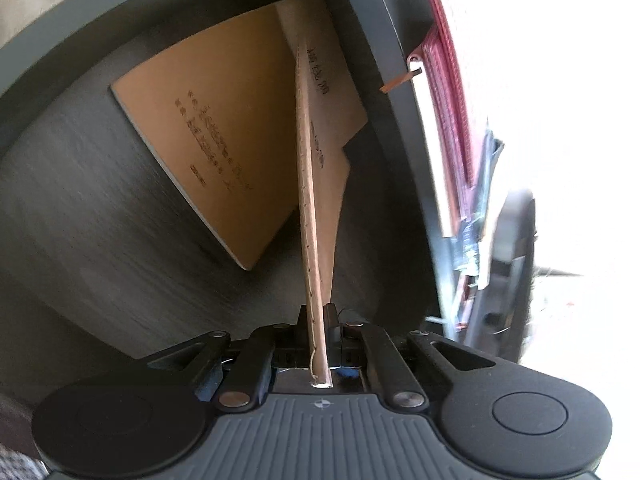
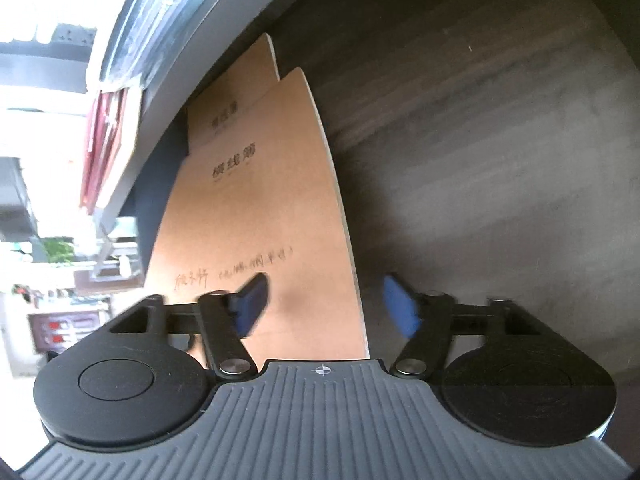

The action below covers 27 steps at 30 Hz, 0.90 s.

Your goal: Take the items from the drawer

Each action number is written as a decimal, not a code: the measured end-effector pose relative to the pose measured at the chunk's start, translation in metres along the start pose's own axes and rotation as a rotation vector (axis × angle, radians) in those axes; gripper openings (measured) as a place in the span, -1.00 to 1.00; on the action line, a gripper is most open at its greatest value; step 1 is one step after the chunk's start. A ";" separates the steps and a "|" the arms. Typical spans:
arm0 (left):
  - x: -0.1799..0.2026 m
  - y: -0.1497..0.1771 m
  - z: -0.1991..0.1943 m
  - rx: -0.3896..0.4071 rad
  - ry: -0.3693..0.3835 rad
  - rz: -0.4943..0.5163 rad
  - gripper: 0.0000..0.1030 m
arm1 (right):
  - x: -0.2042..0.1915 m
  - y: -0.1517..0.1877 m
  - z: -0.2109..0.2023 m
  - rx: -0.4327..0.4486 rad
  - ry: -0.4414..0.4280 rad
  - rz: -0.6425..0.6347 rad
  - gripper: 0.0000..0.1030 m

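With the left claw (image 1: 316,320) clamped on a notebook's (image 1: 314,208) edge and the right claw (image 2: 324,308) spread apart, lift straight out of the drawer (image 1: 100,208).

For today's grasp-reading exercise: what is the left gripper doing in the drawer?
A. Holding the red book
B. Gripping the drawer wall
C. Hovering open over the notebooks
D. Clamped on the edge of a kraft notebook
D: the left gripper has its fingers closed on the kraft notebook seen edge-on.
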<state>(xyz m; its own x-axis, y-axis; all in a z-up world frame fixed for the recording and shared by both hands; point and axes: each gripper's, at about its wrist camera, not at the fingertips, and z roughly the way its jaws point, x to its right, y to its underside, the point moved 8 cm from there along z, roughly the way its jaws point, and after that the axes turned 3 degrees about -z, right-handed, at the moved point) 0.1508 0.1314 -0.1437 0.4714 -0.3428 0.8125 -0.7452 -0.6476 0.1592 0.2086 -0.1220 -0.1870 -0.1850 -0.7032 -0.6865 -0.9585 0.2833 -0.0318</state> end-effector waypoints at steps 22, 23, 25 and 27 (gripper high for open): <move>0.012 0.044 -0.063 0.128 -0.164 0.426 -0.79 | -0.009 0.031 -0.061 0.239 -0.127 0.016 -0.83; 0.017 0.050 -0.060 0.133 -0.163 0.441 -0.79 | -0.010 0.037 -0.067 0.245 -0.125 0.002 -0.83; 0.033 0.062 -0.050 0.145 -0.160 0.469 -0.79 | -0.014 0.050 -0.079 0.256 -0.121 -0.024 -0.83; 0.034 0.076 -0.061 0.158 -0.158 0.503 -0.78 | -0.018 0.063 -0.092 0.267 -0.117 -0.050 -0.81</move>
<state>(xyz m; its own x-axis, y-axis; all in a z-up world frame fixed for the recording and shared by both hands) 0.0819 0.1120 -0.0701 0.1493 -0.7267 0.6705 -0.8228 -0.4674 -0.3234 0.1318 -0.1511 -0.1099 -0.0975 -0.6452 -0.7578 -0.8721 0.4223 -0.2473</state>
